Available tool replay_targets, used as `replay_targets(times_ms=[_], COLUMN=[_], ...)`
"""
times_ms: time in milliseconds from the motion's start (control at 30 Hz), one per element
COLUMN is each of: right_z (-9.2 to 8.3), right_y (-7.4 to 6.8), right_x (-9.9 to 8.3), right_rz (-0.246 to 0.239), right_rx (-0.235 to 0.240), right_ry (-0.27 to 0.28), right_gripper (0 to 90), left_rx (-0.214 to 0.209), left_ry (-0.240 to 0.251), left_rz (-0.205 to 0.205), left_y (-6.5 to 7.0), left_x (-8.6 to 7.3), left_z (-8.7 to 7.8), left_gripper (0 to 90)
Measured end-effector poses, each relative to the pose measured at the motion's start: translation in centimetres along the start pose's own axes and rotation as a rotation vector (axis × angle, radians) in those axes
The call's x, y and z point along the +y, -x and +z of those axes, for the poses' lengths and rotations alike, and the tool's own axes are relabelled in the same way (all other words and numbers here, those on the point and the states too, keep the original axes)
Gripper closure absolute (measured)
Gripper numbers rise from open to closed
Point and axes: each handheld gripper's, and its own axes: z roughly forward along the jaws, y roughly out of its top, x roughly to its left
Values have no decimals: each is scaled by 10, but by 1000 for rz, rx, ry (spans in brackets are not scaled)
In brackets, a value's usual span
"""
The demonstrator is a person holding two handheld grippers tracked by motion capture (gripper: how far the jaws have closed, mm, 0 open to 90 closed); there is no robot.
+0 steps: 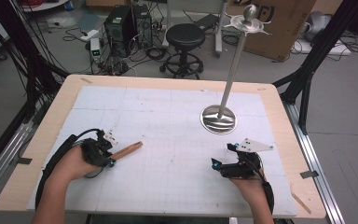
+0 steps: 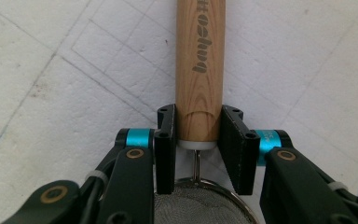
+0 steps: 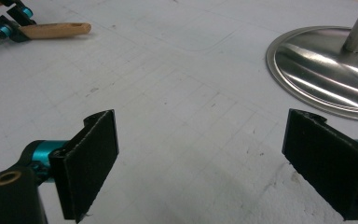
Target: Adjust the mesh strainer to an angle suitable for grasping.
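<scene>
A small strainer lies on the white mat at the left, its wooden handle [image 1: 128, 150] pointing right and away. My left gripper [image 1: 109, 150] is shut on the handle's base, beside the wire mesh bowl [image 2: 191, 205]. In the left gripper view the printed handle [image 2: 199, 60] runs straight up between the jaws of the left gripper [image 2: 199, 114]. My right gripper [image 1: 224, 154] rests low on the mat at the right, open and holding nothing. The right gripper view shows my right gripper [image 3: 205, 154] with its pads wide apart, and the handle [image 3: 56, 30] far off at top left.
A shiny metal stand with a round base [image 1: 219, 119] and a tall pole [image 1: 233, 65] rises at the mat's right centre, just beyond my right gripper; its base [image 3: 321, 70] sits close ahead. The white gridded mat [image 1: 168, 121] covers the wooden table. A stool [image 1: 185, 39] stands behind.
</scene>
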Motion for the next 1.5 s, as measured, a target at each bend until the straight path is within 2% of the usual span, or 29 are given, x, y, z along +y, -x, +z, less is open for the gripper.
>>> replay_targets(times_ms=[233,400,600,767,933,1167,1267,1500], right_z=[2,2,2,0,0,1,2,3], right_y=[-1,1,1,1,1,0,0,1], right_x=[1,0,-2,-3,-4,-4,-4,-3], right_rz=[-6,0,-1,2,1,1,0,2], right_rx=[4,5,6,5,5,4,5,3], right_ry=[-3,-6,-11,-6,-7,-10,-10,-9], right_gripper=[92,92,92,92,93,92,92,92], left_rx=[-22,-55,-79,-93,-114,-144,-145,-180], left_ry=[37,92,108,153,232,392,429,537], left_rz=[5,7,6,11,30,32,48,60], left_y=[-3,-8,-9,-8,-9,-7,-6,-2], left_x=[-6,-13,-15,-16,-17,-18,-18,-17], left_z=[-1,-2,-3,-9,-18,-31,-34,-38], left_gripper=[691,692,691,691,691,691,691,691])
